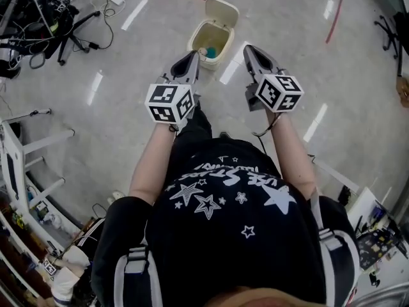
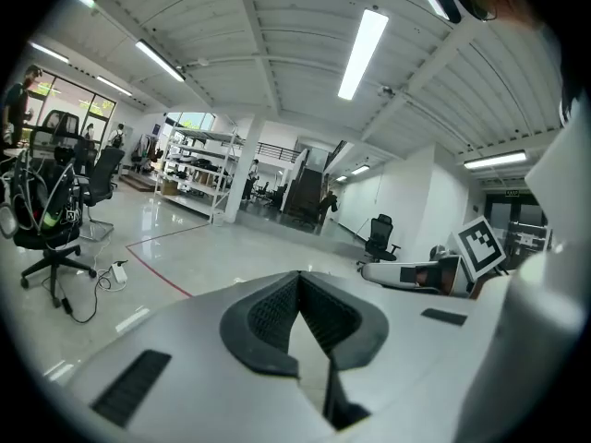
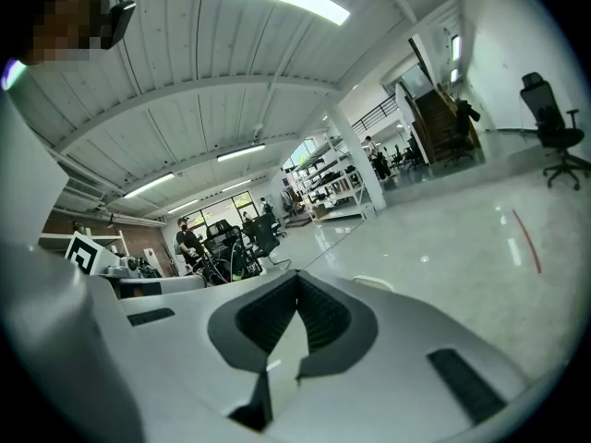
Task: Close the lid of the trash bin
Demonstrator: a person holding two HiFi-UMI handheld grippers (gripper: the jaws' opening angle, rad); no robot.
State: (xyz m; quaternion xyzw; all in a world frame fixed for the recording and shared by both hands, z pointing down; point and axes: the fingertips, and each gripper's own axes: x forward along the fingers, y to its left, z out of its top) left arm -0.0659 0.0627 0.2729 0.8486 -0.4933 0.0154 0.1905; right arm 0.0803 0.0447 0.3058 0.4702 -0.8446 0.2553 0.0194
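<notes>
A small cream trash bin (image 1: 211,38) stands on the floor ahead of me, its lid (image 1: 222,9) swung up and back, something blue-green inside. My left gripper (image 1: 193,58) is held in the air just left of the bin, jaws shut with nothing in them. My right gripper (image 1: 247,48) hovers at the bin's right side, also shut and empty. Both gripper views look out level across the hall; in the right gripper view only a sliver of the lid (image 3: 379,285) shows. The left gripper (image 2: 299,276) and right gripper (image 3: 297,277) tips meet.
Office chairs and cables (image 1: 38,18) crowd the far left. A white frame (image 1: 25,165) stands at my left, a cluttered bench (image 1: 377,235) at my right. Red tape lines (image 1: 333,19) mark the glossy grey floor.
</notes>
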